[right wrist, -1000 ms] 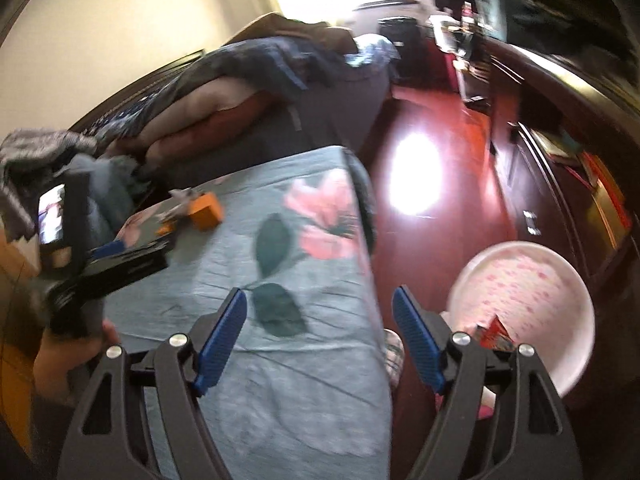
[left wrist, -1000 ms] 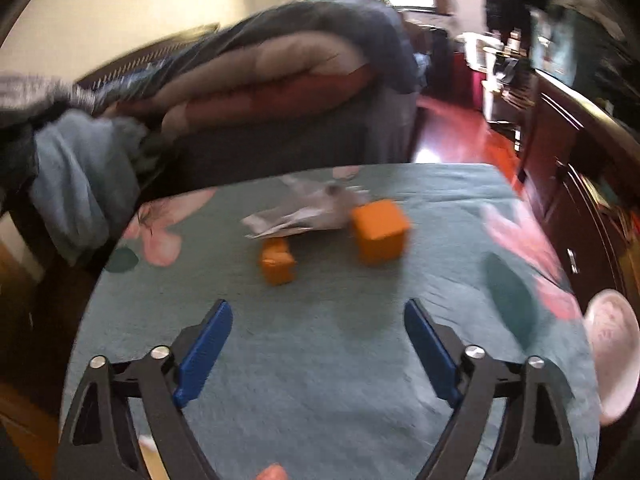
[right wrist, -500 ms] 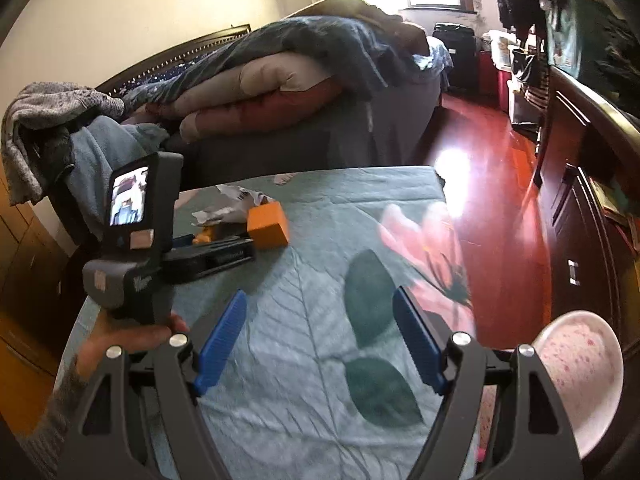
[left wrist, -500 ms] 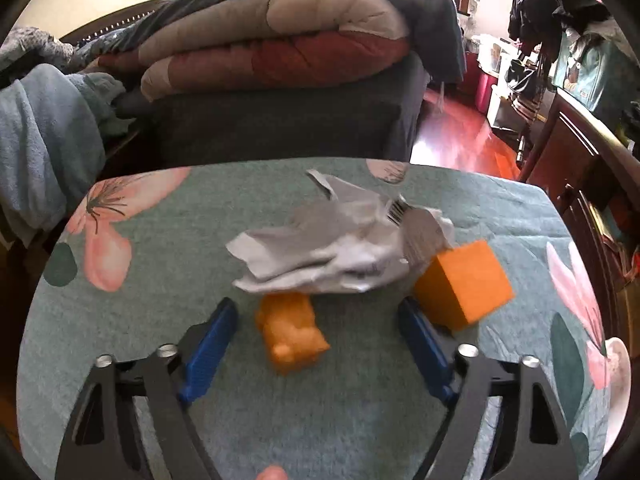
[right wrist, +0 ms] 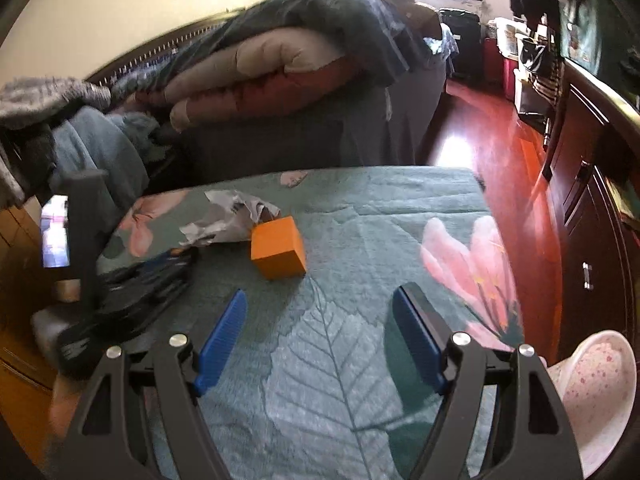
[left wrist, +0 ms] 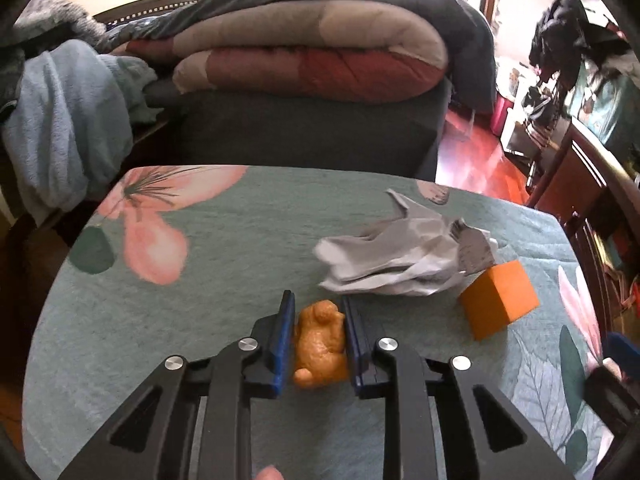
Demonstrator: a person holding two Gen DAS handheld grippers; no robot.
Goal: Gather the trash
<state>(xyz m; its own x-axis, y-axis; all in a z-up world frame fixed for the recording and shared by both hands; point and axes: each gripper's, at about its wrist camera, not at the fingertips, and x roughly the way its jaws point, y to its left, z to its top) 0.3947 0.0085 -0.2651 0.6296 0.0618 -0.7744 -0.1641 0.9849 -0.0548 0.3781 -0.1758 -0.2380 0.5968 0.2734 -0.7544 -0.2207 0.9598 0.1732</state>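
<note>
Looking along the left gripper, I see a small lumpy orange thing squeezed between its two blue pads. Both pads press on its sides, and it sits low on the green flowered cloth. Just past it lies the crumpled gray paper, and an orange block sits beside the paper, touching its edge.

Only the right view shows the pink spotted bowl down on the floor, off the table's far corner. That view hides the lumpy thing behind the left tool. The right gripper hangs over the cloth with its fingers spread wide, gripping nothing, near the orange block.
</note>
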